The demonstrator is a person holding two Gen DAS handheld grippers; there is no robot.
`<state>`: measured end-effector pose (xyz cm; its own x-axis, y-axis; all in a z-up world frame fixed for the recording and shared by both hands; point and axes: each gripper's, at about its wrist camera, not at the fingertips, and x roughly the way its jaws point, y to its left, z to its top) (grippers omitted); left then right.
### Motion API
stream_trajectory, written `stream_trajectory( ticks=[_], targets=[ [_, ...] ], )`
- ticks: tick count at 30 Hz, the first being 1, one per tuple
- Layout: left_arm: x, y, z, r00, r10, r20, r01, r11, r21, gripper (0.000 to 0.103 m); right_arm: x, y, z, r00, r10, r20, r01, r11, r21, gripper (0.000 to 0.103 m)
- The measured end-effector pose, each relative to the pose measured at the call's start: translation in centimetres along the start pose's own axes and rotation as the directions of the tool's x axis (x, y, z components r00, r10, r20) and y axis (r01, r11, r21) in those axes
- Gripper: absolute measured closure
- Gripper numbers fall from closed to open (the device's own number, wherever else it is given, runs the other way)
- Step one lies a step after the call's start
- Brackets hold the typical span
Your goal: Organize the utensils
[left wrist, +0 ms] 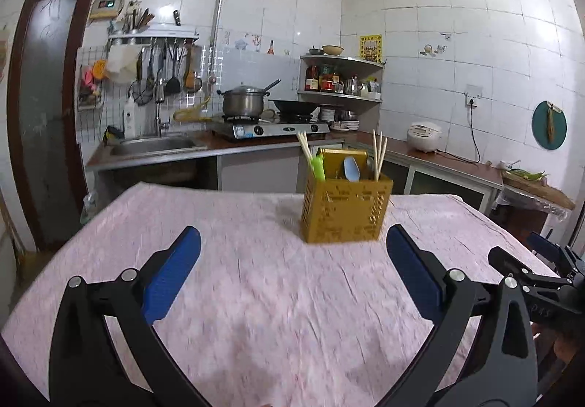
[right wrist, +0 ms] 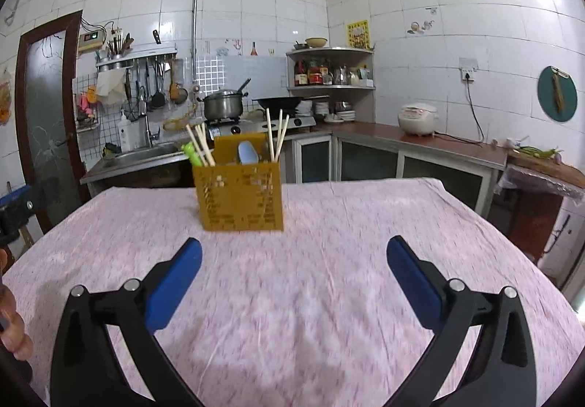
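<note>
left wrist view: left tool (left wrist: 292, 242) level above the tabletop (left wrist: 256, 279), spread wide, holding nothing; right tool (right wrist: 294, 253) likewise. yellow utensil holder (left wrist: 345, 211) upright toward the far edge.

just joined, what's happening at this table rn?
Nobody is handling anything at this moment. The left gripper and right gripper are both open and empty, held over the pink tablecloth facing the yellow utensil holder. The holder stands upright on the table and contains chopsticks on both sides, a light blue spoon and a green utensil. No loose utensils show on the cloth, so the sorting looks done, or near it.
</note>
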<state>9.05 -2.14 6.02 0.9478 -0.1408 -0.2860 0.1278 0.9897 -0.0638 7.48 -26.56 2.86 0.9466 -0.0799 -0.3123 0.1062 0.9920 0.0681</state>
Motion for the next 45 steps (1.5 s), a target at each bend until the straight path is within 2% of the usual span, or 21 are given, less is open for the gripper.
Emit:
stream_trajectory(
  ticks=[5,9,11,14,21,26,38,45],
  targets=[
    [-2.8,-0.4,-3.4,0.999,-0.048,0.007,0.048,0.998,0.030,0.005,-2.2,1.5,-3.1,1.000,0.023,-0.005,-0.024,0.999,-0.029,0.004],
    [-3.8,-0.9,-5.2,1.000,0.001,0.022,-0.003,0.997,0.078,0.005,-2.8,2.0,-4.5,1.000,0.000,-0.009,-0.001,0.999,-0.038,0.004],
    [-4.2,-1.1,-6.0,1.000,-0.002,0.017,0.001,0.995,0.097,0.005,-3.2,2.1,-4.9,1.000,0.004,-0.015,-0.004,0.999,-0.041,0.004],
    [-4.6,-1.2,-6.3,1.000,-0.009,0.021,0.006,0.995,0.100,0.005,-3.6,2.4,-5.1,1.000,0.003,-0.006,-0.003,0.999,-0.050,0.004],
    [-4.5,-0.1,-6.1,0.998,0.049,0.035,-0.051,0.997,0.058,0.005,-3.7,2.6,-5.0,1.000,-0.017,-0.005,0.016,0.998,-0.055,0.004],
    [-4.1,0.1,-6.1,0.997,0.071,0.031,-0.073,0.995,0.062,0.005,-4.1,2.4,-5.0,1.000,-0.015,-0.003,0.015,0.999,-0.037,0.004],
    [-3.9,-0.2,-6.0,0.996,0.080,0.035,-0.083,0.994,0.074,0.005,-5.0,2.9,-4.6,0.999,-0.034,0.026,0.035,0.998,-0.057,0.004],
    [-3.6,0.2,-6.0,0.997,0.076,0.021,-0.077,0.995,0.063,0.005,-4.8,2.8,-4.6,1.000,-0.024,0.007,0.025,0.999,-0.042,0.004]
  ],
)
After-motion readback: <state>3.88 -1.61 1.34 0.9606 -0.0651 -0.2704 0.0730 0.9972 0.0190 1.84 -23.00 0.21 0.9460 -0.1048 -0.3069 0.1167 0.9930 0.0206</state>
